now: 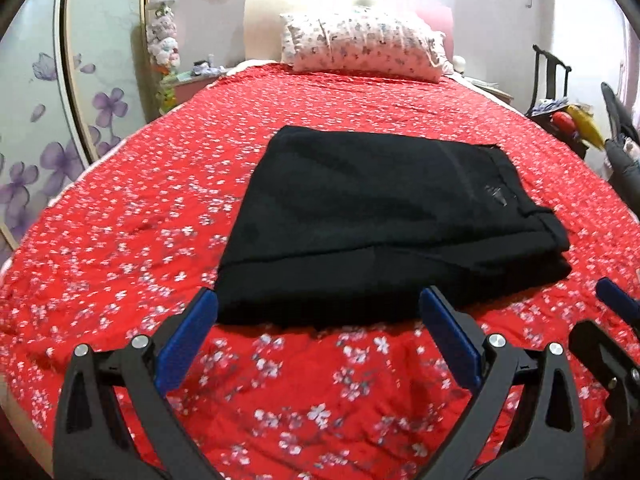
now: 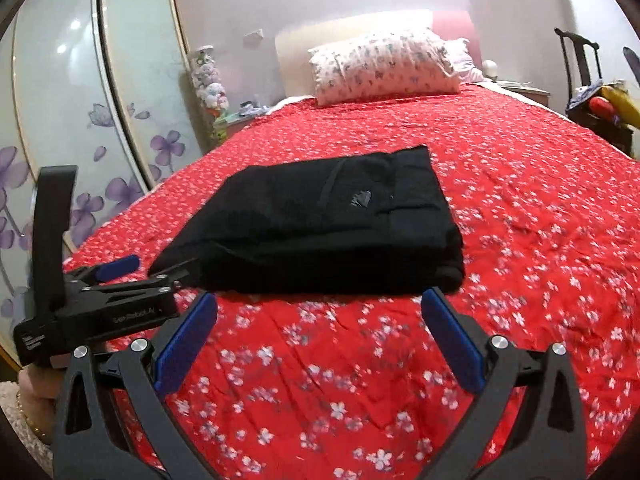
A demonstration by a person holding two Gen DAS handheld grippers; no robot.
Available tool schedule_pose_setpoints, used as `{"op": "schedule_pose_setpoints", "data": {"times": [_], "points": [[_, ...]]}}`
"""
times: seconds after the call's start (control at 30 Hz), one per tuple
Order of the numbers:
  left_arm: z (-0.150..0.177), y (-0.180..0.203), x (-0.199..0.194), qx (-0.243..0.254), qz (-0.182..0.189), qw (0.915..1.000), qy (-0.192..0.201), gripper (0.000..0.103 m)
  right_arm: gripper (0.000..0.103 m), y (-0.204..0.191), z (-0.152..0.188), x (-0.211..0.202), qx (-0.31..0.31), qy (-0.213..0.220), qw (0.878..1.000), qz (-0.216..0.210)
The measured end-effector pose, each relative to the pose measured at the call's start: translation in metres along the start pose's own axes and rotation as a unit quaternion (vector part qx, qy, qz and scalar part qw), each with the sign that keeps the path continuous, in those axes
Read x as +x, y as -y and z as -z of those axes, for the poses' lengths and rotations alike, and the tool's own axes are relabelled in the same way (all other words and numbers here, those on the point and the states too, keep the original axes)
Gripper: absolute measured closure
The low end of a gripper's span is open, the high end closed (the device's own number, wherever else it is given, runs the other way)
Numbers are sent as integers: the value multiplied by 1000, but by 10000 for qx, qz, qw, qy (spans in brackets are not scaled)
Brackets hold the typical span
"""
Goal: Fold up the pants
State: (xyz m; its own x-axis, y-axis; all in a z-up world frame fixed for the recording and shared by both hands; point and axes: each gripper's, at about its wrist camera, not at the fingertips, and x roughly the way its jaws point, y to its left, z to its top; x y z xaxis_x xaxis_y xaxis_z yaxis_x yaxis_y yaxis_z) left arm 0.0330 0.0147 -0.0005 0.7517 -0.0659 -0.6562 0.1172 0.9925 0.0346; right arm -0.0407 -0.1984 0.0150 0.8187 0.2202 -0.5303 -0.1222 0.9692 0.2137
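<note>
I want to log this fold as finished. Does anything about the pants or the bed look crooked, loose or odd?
Nothing stands out. The black pants lie as a compact folded stack on the red floral bedspread, with no leg trailing. Both the left gripper and the right gripper are open and empty, short of the near edge.

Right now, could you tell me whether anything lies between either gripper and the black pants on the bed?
Nothing visible does. The folded black pants lie alone on the red floral bedspread. Only bare bedspread separates the open left gripper and the open right gripper from the near edge. The pillow sits well beyond.
</note>
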Motion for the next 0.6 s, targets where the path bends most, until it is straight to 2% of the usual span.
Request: {"op": "schedule_pose_setpoints", "data": {"times": [0.13, 0.4, 0.53, 0.6], "points": [[8, 3, -5, 116, -103, 9998, 119, 2, 1, 0, 3, 1, -21, 19, 9999, 96], [18, -4, -13, -159, -122, 9992, 343, 2, 1, 2, 4, 2, -10, 21, 9997, 228], [18, -9, -12, -224, -129, 9993, 276, 2, 1, 14, -9, -2, 235, 154, 9996, -8], [16, -13, -10, -228, -121, 9994, 221, 2, 1, 37, -31, -1, 745, 133, 9968, -255]]}}
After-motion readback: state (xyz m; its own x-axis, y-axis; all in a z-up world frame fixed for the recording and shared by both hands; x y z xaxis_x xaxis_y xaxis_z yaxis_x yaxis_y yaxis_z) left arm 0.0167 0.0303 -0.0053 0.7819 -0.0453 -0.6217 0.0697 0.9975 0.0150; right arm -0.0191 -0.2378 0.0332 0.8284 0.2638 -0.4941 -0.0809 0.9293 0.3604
